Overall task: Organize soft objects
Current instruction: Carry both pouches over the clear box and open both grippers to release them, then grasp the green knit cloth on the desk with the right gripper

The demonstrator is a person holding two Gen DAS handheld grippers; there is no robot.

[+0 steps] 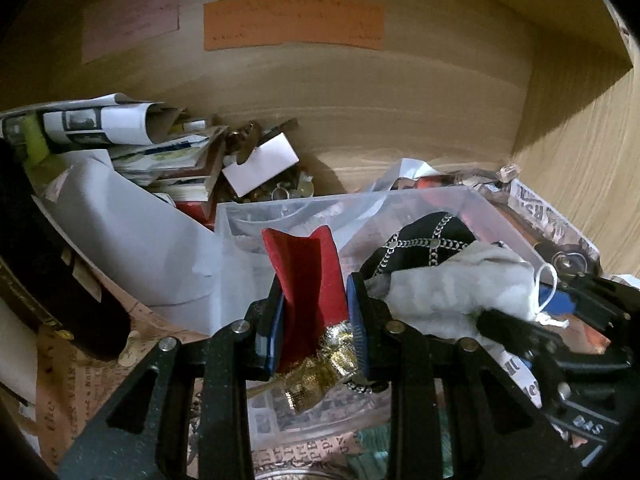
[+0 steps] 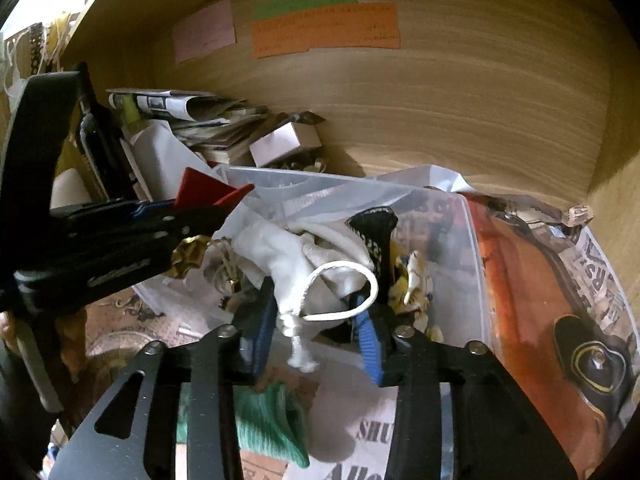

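Observation:
My left gripper (image 1: 316, 312) is shut on a red velvet cloth (image 1: 308, 276) with gold trim, held over the near edge of a clear plastic box (image 1: 400, 204). It also shows in the right wrist view (image 2: 208, 200) at the left, with the red cloth (image 2: 200, 190) sticking out of it. My right gripper (image 2: 320, 312) is shut on a white drawstring pouch (image 2: 296, 256) above the box (image 2: 460, 240). A black cloth with chain pattern (image 1: 424, 240) lies behind the pouch (image 1: 452, 292) in the box. A green knit item (image 2: 268, 420) lies below the right gripper.
The scene is inside a wooden cabinet with coloured paper labels (image 1: 292, 24) on the back wall. Papers, booklets and a white card (image 1: 260, 164) pile up at the back left. An orange-black magazine (image 2: 540, 300) lies right of the box. A dark bottle (image 2: 100, 136) stands left.

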